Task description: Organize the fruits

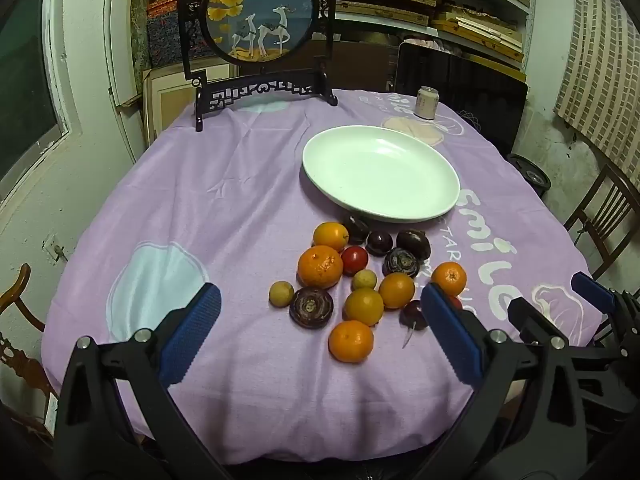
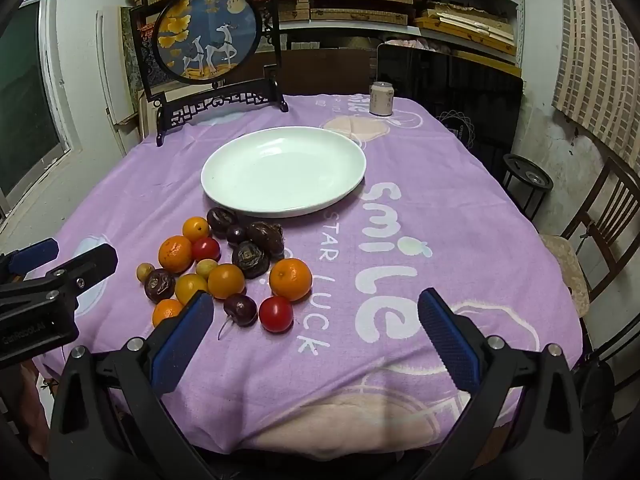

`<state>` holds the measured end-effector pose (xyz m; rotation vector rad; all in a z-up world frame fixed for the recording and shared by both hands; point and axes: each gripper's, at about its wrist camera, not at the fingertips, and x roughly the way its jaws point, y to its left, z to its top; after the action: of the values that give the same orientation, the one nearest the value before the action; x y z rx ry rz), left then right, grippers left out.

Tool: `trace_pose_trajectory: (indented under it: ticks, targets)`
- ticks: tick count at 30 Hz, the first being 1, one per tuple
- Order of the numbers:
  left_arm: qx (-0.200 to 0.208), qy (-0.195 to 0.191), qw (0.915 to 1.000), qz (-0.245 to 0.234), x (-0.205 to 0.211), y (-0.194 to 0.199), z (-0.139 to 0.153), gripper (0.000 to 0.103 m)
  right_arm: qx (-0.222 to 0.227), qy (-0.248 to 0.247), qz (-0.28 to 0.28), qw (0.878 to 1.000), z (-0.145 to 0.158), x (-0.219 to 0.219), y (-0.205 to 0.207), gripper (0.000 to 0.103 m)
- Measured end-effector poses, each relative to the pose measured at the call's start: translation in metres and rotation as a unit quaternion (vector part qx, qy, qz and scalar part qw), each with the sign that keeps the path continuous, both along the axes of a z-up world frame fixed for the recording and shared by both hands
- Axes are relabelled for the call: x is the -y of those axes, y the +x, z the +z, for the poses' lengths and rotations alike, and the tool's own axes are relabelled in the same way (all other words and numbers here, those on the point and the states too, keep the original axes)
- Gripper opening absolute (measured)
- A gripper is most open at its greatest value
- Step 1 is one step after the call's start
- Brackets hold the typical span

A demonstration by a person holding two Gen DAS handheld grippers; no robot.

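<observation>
A pile of fruit lies on the purple tablecloth in front of an empty white plate [image 1: 380, 172] [image 2: 284, 170]. It holds several oranges [image 1: 320, 266] [image 2: 291, 279], dark wrinkled passion fruits [image 1: 311, 306] [image 2: 251, 259], red tomatoes [image 1: 354, 260] [image 2: 276, 313], small yellow-green fruits [image 1: 281, 293] [image 2: 145, 271] and a dark cherry [image 2: 240, 309]. My left gripper [image 1: 320, 312] is open and empty, above the near side of the pile. My right gripper [image 2: 316, 312] is open and empty, to the right of the pile, near the front tomato.
A framed round deer picture on a black stand [image 1: 258, 12] [image 2: 208, 34] stands at the table's back left. A drink can [image 1: 426, 102] [image 2: 381, 99] stands at the back right. Wooden chairs [image 1: 608, 216] [image 2: 600, 216] stand at the right side.
</observation>
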<state>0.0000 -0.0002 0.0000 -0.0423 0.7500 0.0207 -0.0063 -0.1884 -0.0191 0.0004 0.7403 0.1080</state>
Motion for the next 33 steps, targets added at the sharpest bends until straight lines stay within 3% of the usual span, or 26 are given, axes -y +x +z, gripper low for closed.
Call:
trace_pose_trajectory:
  ticks: [33]
  targets:
    - [-0.005,-0.002,1.0,-0.001,0.0001,0.0002,-0.0006,0.101,0.001,0.003,0.001,1.0,0.0013,0.0003,0.0002,0.102]
